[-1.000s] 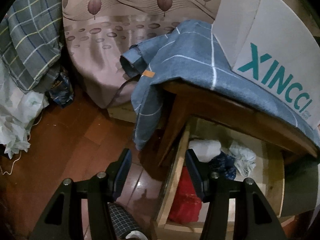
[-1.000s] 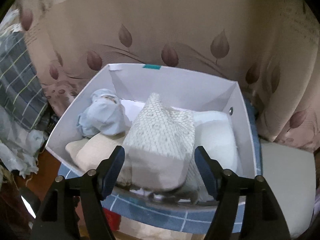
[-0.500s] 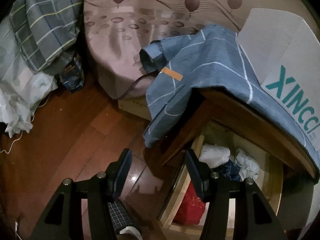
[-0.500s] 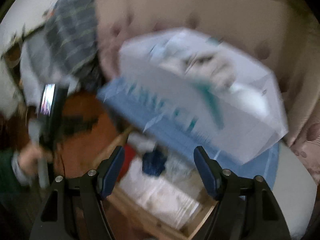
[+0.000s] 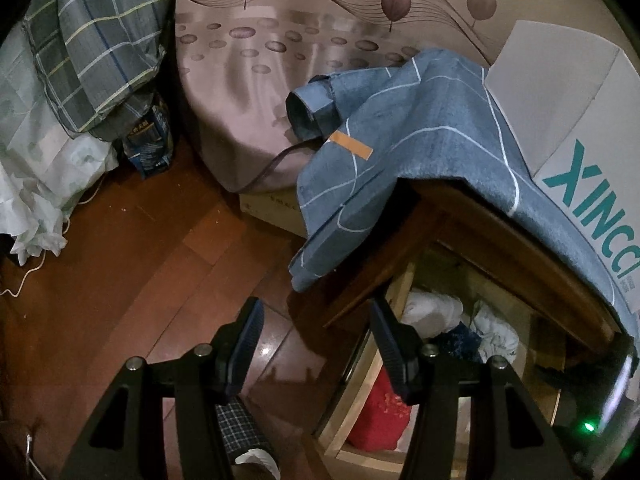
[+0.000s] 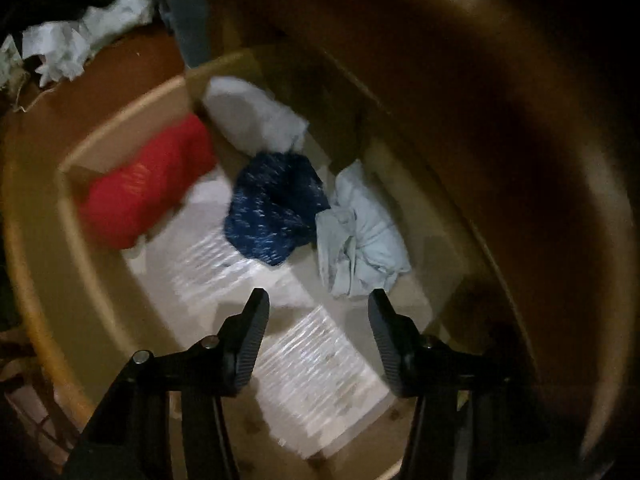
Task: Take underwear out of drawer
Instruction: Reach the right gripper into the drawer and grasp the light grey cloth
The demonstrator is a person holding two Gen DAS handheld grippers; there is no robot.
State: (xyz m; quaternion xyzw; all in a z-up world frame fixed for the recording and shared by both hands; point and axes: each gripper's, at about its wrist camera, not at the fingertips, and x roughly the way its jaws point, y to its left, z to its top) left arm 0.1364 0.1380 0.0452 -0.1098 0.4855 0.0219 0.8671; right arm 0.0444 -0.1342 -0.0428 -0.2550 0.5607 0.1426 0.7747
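My right gripper [image 6: 316, 312] hangs over the open drawer [image 6: 36, 216], fingers wide and empty. Inside lie bundles of underwear: navy [image 6: 276, 208] in the middle, red [image 6: 140, 188] to its left, pale blue [image 6: 360, 240] to its right. My left gripper [image 5: 316, 328], also wide and empty, hovers beside the drawer

The wooden drawer [image 6: 36, 264] is standing pulled open, and four bunched pieces of underwear are lying inside. A red piece [image 6: 140, 192] is lying at the left, a white one [image 6: 256, 116] at the back, a dark blue speckled one [image 6: 276, 206] in the middle, touching a pale blue one [image 6: 360, 244] at the right.
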